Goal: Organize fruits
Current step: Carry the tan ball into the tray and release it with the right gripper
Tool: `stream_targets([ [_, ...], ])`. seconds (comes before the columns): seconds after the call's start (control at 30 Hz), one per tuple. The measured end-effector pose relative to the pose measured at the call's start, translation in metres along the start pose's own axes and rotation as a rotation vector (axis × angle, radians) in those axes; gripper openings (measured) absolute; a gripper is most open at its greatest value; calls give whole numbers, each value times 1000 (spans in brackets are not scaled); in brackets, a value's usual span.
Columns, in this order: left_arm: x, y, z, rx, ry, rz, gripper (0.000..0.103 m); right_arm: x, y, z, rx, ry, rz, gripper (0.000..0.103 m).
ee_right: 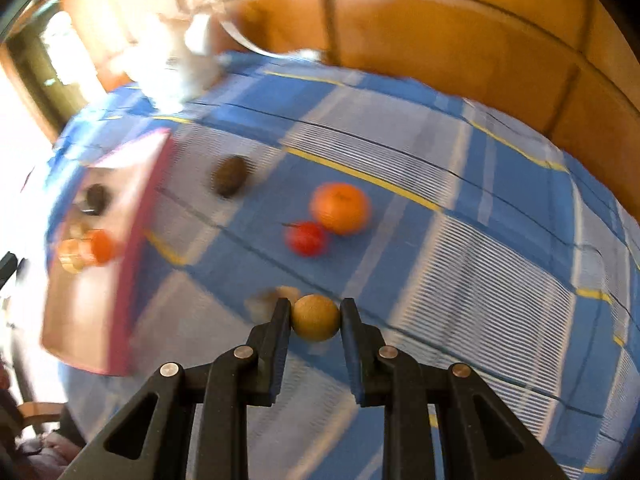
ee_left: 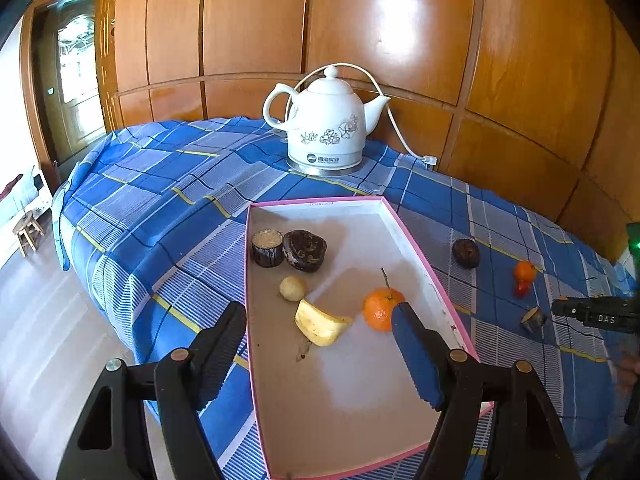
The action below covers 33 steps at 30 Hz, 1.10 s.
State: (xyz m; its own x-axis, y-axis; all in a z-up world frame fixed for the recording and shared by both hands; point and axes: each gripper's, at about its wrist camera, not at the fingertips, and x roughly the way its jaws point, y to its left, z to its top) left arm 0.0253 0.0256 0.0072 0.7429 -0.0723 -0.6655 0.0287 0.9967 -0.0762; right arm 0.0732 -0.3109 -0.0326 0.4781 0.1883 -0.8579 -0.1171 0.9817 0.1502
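1. fruits lie in two groups: some inside the pink-rimmed box (ee_left: 256, 320) and some loose on the blue checked cloth (ee_left: 168, 184) that covers the surface.
2. readable writing is scarce: the white kettle (ee_left: 326, 120) carries a round logo with small characters on its base band, too small to read, and flower prints on its body; the letters "das" show on the black tool part at the right edge of the left wrist view.
3. inside the box are a stemmed orange (ee_left: 380, 308), a yellow banana piece (ee_left: 320, 322), a small pale round fruit (ee_left: 293, 289) and two dark cut pieces (ee_left: 288, 249) side by side.
4. on the cloth, right of the box, sit a dark round fruit (ee_right: 231, 176), a second orange (ee_right: 340, 208) touching a small red fruit (ee_right: 306, 239), and a cut dark piece (ee_left: 533, 319).
5. the left tool (ee_left: 320, 320) hangs over the box with its jaws spread wide and nothing between them; its right finger partly covers the stemmed orange.
6. the right tool (ee_right: 315, 310) is clamped on a small tan round fruit (ee_right: 315, 318), pads pressing both its sides, above the cloth; that view is blurred.
7. wooden wall panels (ee_left: 360, 20) stand behind, and the kettle's white cord (ee_left: 394, 120) runs down to the cloth.
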Motion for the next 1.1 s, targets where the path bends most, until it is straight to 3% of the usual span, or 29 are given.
stream_targets([
  [0.3, 3, 14, -1, -52, 17, 7, 81, -8, 113, 5, -183, -40, 229, 25],
  [0.53, 4, 33, -4, -88, 9, 42, 82, 14, 164, 4, -240, -10, 278, 25],
  [0.87, 7, 37, -7, -82, 12, 48, 82, 32, 169, 5, -221, 6, 246, 32],
  [1.1, 7, 27, -8, -51, 15, 27, 82, 10, 132, 5, -157, -39, 217, 32],
])
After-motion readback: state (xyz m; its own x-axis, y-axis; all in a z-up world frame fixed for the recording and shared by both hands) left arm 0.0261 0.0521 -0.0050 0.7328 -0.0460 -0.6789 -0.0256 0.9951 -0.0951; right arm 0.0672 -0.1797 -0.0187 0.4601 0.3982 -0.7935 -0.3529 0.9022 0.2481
